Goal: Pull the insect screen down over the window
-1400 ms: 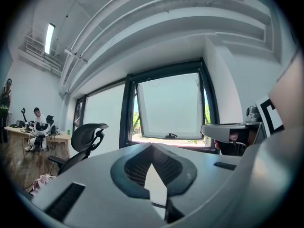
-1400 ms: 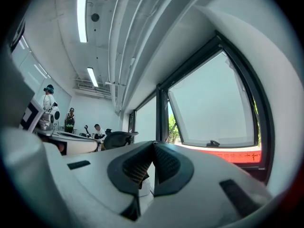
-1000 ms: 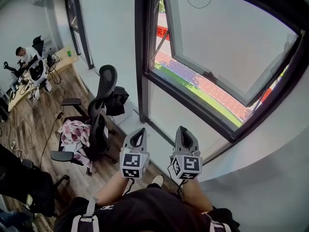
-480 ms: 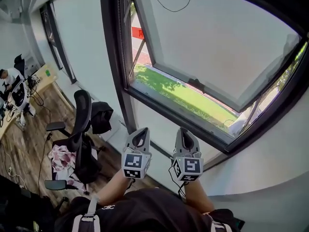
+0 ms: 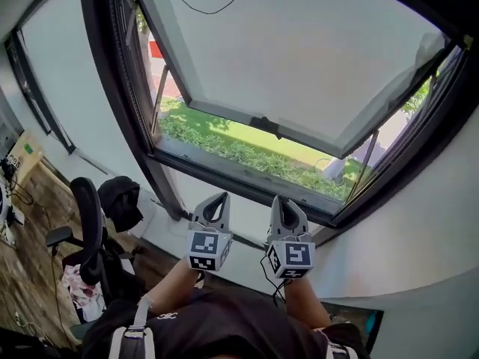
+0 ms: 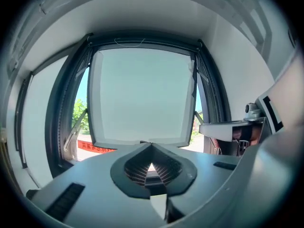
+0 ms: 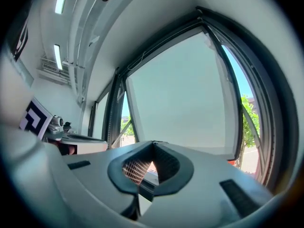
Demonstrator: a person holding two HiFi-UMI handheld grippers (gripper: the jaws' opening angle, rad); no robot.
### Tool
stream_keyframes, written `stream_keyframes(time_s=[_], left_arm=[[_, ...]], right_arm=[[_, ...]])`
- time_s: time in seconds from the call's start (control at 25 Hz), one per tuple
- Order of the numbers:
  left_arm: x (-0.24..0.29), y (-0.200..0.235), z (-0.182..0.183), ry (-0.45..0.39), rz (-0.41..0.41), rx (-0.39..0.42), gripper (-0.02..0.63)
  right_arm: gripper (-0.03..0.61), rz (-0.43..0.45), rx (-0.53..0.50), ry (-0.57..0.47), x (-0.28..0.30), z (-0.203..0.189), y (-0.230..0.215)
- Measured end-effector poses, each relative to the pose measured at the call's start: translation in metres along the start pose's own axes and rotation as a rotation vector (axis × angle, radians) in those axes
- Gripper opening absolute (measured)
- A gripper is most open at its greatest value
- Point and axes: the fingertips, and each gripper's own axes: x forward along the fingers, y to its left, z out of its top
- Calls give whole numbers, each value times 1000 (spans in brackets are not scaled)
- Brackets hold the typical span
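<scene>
A dark-framed window (image 5: 239,185) is seen ahead of and above two hand-held grippers, well apart from their fingers; nothing is touched. The left gripper (image 5: 218,198) and the right gripper (image 5: 278,200) are held side by side, near each other, both pointed toward the window. In each gripper view the two jaws are seen pressed together at the tips, with nothing between them. The insect screen itself cannot be picked out in any view. Only a thin dark cord (image 5: 202,7) is seen, looping across the top of the pane.

Counted:
- two grippers, each fitted with one marker cube (image 5: 207,250)
- one window with one sash (image 5: 299,58)
- one handle (image 5: 266,125) on the sash's lower edge
- two metal stays (image 5: 159,99), one at each side
- one office chair (image 5: 86,212) at lower left, with a dark bundle (image 5: 120,200) just beside it

The sash is shown swung outward at the bottom, its pane pale grey and not see-through. Through the gap below it, a hedge and sunlit grass are seen.
</scene>
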Motion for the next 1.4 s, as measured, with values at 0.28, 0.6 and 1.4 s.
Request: stream_keyframes(time_s=[0.28, 0.6, 1.4], left_arm=[[48, 0, 13, -15, -192, 24, 12], [72, 18, 18, 7, -279, 25, 12], [64, 33, -2, 31, -188, 818, 14]], right_arm=[[2, -177, -13, -23, 13, 5, -18], [2, -302, -87, -1, 25, 9, -14], [4, -386, -949, 518, 25, -43, -31]])
